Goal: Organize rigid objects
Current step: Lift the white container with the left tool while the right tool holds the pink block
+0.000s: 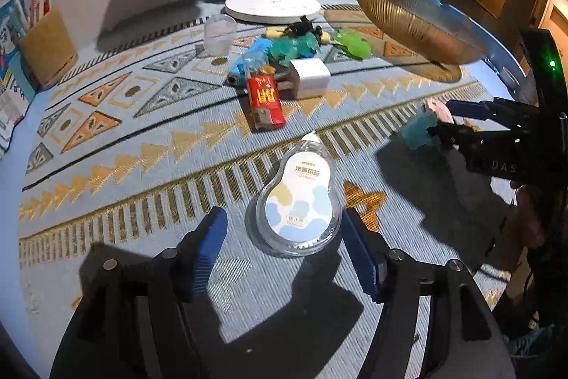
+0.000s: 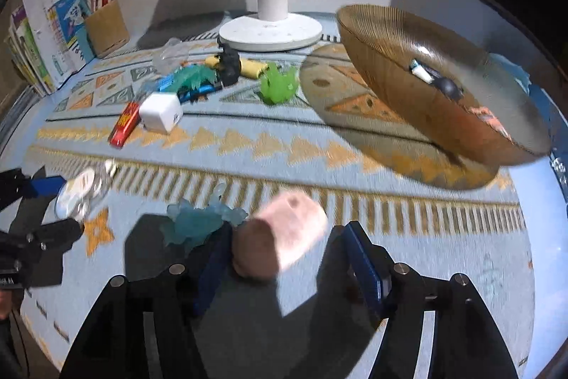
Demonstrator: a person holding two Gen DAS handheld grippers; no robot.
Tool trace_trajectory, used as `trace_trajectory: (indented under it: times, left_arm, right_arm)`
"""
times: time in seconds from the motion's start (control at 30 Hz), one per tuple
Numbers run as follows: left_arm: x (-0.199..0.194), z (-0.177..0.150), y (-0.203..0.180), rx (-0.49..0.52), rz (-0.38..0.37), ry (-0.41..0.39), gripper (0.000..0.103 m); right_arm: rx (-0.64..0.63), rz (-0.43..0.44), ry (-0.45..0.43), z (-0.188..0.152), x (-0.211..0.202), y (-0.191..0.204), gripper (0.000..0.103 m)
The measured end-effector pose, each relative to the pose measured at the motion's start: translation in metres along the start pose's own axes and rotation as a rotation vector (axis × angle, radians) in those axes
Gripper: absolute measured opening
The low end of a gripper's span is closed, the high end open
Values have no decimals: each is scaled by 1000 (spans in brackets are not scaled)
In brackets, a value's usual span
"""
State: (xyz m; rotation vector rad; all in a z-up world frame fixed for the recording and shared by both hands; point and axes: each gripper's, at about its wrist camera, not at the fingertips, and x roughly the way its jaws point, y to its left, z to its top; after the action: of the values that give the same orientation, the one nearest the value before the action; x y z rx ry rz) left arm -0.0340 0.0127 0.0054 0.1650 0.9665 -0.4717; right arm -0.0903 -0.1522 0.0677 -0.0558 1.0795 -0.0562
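A clear pear-shaped correction-tape dispenser (image 1: 298,201) lies flat on the patterned cloth. My left gripper (image 1: 284,217) stands open around it, the blue pads (image 1: 213,244) on either side and not pressing it. In the right wrist view a pink rounded object (image 2: 287,237), blurred, sits between the fingers of my right gripper (image 2: 287,233); it is close to the left finger and there is a gap to the right one, so the jaws are open. A translucent teal toy (image 2: 198,222) lies just left of that gripper. The amber ribbed bowl (image 2: 390,84) holds a few small items.
A pile at mid-table holds a red lighter (image 1: 264,102), a white charger (image 1: 310,77), a green toy (image 1: 351,43) and other small toys. A clear cup (image 1: 220,34), a white lamp base (image 1: 271,7) and a cardboard pen holder (image 1: 48,45) stand behind.
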Motion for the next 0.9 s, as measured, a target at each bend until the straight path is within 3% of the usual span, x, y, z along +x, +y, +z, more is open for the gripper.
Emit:
trace_trajectory:
  times: [0.1, 0.37, 0.5, 0.63, 0.9]
  left_arm:
    - [4, 2, -2, -1, 20, -11, 64]
    - [11, 8, -8, 1, 58, -40, 64]
    - [11, 11, -7, -15, 49, -37, 64]
    - [11, 8, -6, -13, 46, -42, 64]
    - [14, 11, -12, -21, 78, -50, 64]
  right_arm:
    - [-12, 48, 26, 2, 2, 8, 64]
    - [81, 58, 35, -15, -10, -9, 64]
    - [91, -22, 47, -17, -15, -25, 52]
    - [155, 29, 30, -24, -22, -52, 52]
    - [14, -1, 39, -8, -5, -28, 56]
